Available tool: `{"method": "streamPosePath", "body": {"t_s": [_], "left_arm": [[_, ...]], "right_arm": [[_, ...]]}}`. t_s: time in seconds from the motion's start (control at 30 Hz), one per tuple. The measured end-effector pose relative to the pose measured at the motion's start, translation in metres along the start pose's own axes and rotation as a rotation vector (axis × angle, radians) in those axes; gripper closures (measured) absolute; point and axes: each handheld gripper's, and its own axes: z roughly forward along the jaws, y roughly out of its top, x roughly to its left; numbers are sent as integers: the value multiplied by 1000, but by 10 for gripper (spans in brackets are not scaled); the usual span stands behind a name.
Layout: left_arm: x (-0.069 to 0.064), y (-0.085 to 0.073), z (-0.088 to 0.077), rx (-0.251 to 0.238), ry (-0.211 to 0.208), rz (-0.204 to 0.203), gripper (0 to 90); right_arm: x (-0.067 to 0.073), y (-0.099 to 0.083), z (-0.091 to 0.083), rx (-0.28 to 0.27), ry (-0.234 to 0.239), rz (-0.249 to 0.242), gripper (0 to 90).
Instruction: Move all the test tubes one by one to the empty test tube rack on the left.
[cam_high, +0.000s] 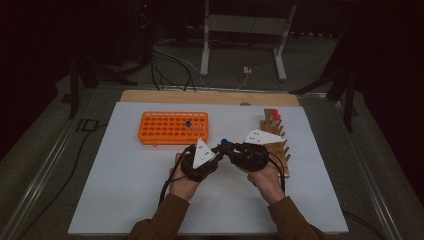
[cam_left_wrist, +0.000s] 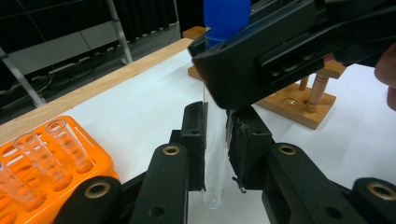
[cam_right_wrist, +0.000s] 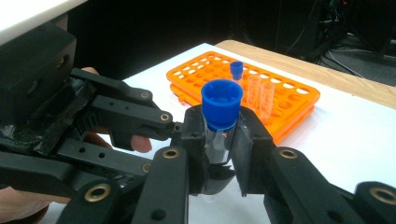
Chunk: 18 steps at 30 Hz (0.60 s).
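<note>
A clear test tube with a blue cap stands upright above the white mat, held between both grippers. My left gripper is shut on the glass of the tube low down. My right gripper is shut on the same tube just under the blue cap. In the high view the left gripper and right gripper meet tip to tip in the middle of the mat.
An orange tube rack lies at the back left, holding a blue-capped tube and a few uncapped ones. A wooden peg rack with red-capped tubes stands at the right. Cables and a stand lie beyond the table.
</note>
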Motion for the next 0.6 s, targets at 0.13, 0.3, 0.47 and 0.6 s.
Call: {"method": "streamPosePath", "body": {"t_s": [0.13,0.3,0.47,0.6], "left_arm": [[4,-1,-1,3,8,-16,775],[9,-4,-3,-3,27,-43,775],[14,-6,-4,-5,34,-62,775],[16,-6,-6,-9,43,-75,774]], "right_arm": [[-2,0,-4,-16,10,1,685],[-5,-1,-9,-25,-6,3,551],[-7,-5,-13,-13,-48,3,376],[-8,-7,-17,-7,-94,-3,229]]}}
